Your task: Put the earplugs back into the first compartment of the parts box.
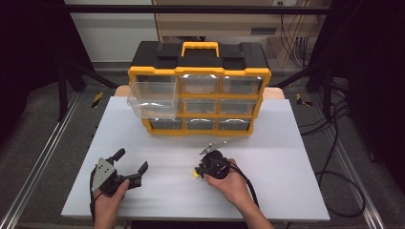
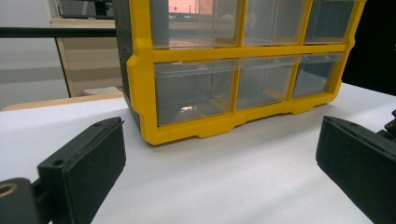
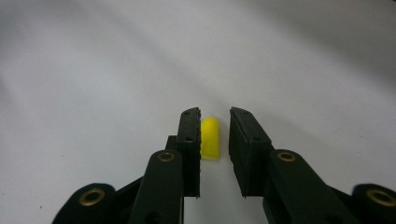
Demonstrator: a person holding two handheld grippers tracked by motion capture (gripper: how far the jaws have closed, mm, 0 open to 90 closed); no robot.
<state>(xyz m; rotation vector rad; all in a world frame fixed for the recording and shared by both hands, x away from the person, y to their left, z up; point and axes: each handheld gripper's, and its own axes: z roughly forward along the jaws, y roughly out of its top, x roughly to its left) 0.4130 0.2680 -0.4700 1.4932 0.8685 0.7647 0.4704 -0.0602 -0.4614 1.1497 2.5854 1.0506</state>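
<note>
Small yellow plug (image 3: 210, 137): bright, smooth, matte; short cylinder with rounded dome at far end, flat base at near end. Lies on its side on white bench (image 1: 286, 143), long axis running away along right tongs' (image 3: 215, 116) line. Sits between the two black pads: touching or just beside left-hand pad, small gap to the other. In high view, yellow speck (image 1: 195, 175) peeking out below right hand.
</note>
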